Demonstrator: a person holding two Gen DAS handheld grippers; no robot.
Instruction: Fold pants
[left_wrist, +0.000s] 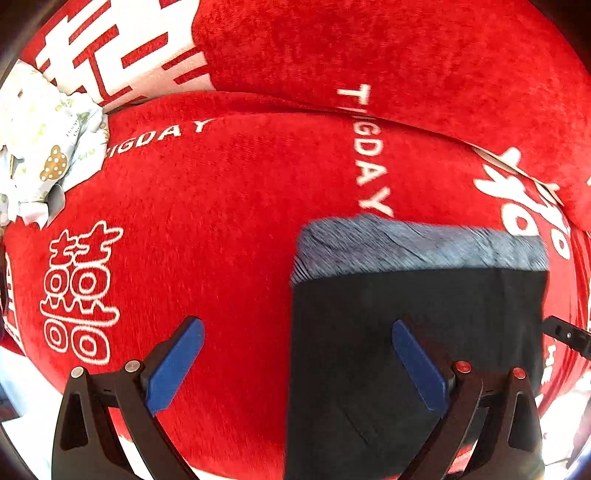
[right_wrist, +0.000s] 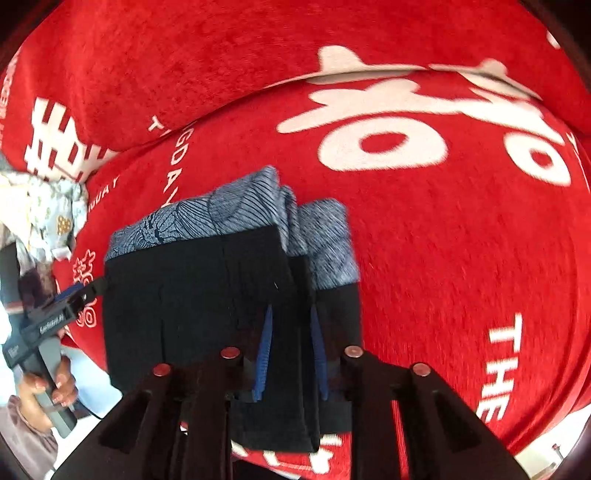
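The pants (left_wrist: 424, 291) are dark with a blue-grey patterned band and lie folded on the red blanket (left_wrist: 221, 221). My left gripper (left_wrist: 297, 328) points down over them with its jaws wide open. Its left finger is over bare blanket and its right finger over the pants' left part, with nothing pinched. In the right wrist view the pants (right_wrist: 184, 295) hang in stacked folds. My right gripper (right_wrist: 291, 314) is shut on a thick fold of them, with cloth filling the narrow gap between the blue pads. The left gripper (right_wrist: 70, 306) shows at the left, held by a person's hand (right_wrist: 55, 387).
The red blanket (right_wrist: 461, 240) has white characters and lettering, and a raised fold runs across the back. A crumpled pale floral cloth (left_wrist: 44, 147) lies at the far left edge, also seen as the floral cloth (right_wrist: 48, 210). The right gripper's tip (left_wrist: 565, 334) pokes in at the right.
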